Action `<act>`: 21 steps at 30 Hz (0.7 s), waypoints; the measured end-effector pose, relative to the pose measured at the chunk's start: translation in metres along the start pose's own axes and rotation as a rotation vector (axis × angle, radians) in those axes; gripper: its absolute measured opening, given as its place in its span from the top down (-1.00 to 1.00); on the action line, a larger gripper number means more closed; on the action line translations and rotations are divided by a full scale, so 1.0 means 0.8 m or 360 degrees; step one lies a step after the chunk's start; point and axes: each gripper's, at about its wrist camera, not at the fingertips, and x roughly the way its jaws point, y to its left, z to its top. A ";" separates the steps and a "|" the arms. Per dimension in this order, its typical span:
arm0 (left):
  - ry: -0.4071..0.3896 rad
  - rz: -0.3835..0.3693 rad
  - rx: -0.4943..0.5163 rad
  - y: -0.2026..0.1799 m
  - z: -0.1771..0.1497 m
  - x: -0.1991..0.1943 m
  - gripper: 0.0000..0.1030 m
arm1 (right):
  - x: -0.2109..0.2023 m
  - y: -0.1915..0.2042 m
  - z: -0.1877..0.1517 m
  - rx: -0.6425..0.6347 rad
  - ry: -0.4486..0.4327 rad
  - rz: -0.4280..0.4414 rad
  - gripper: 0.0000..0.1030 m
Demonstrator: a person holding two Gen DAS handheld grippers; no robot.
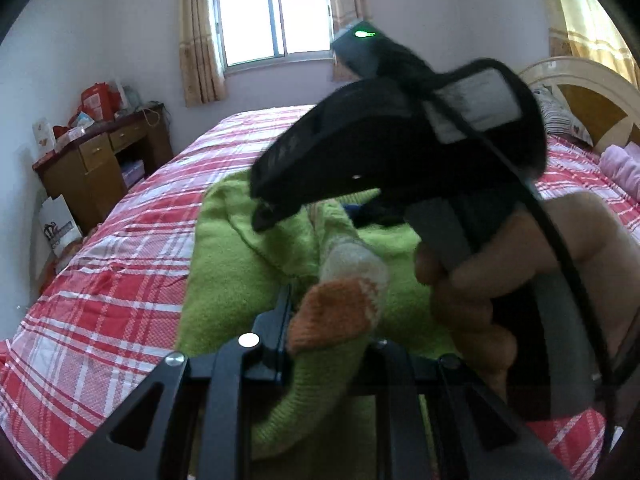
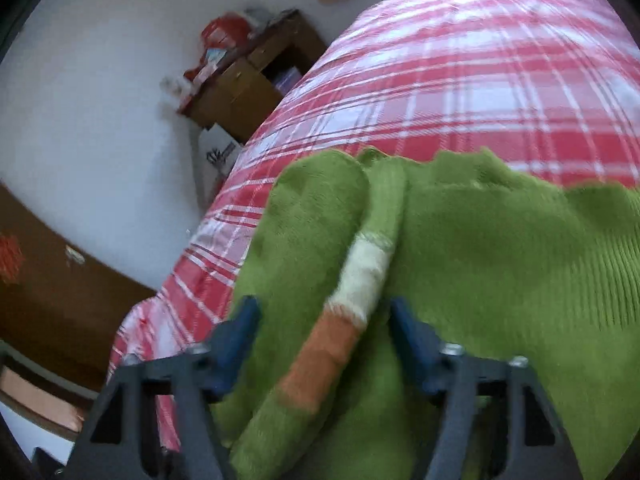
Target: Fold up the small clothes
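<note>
The green sweater (image 2: pixel 500 264) lies on the plaid bed (image 2: pixel 460 80) — soft, light, floppy knit, best taken at a hem or cuff. The left gripper (image 1: pixel 324 336) looks clenched on the striped sleeve (image 1: pixel 344 300); the right gripper (image 2: pixel 324 320) straddles that sleeve, fingers spread. No containers hold clothes.

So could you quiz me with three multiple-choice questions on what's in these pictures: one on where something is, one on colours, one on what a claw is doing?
1. The green sweater lies on:
A. a plaid bed
B. a desk
C. the floor

2. Bands on the sleeve:
A. blue, black
B. white, orange
C. red, yellow

3. The right claw is:
A. open around the sleeve
C. shut on the sleeve
B. away from the sweater

Answers:
1 A: red-and-white plaid bed surrounds it.
2 B: white band above orange.
3 A: both fingers stand apart, sleeve between.
</note>
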 end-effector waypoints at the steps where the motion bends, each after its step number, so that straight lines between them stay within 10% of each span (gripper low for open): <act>1: 0.0002 0.0001 0.0001 0.000 0.000 0.000 0.62 | 0.000 0.004 0.001 -0.0028 -0.0005 -0.0032 0.50; 11: -0.0096 -0.0008 0.0112 -0.038 0.021 -0.034 0.62 | -0.090 0.022 -0.001 -0.0209 -0.0242 -0.0066 0.79; 21: -0.0081 -0.0201 0.0259 -0.142 0.052 -0.027 0.62 | -0.170 -0.074 -0.015 -0.0095 -0.0300 -0.0227 0.79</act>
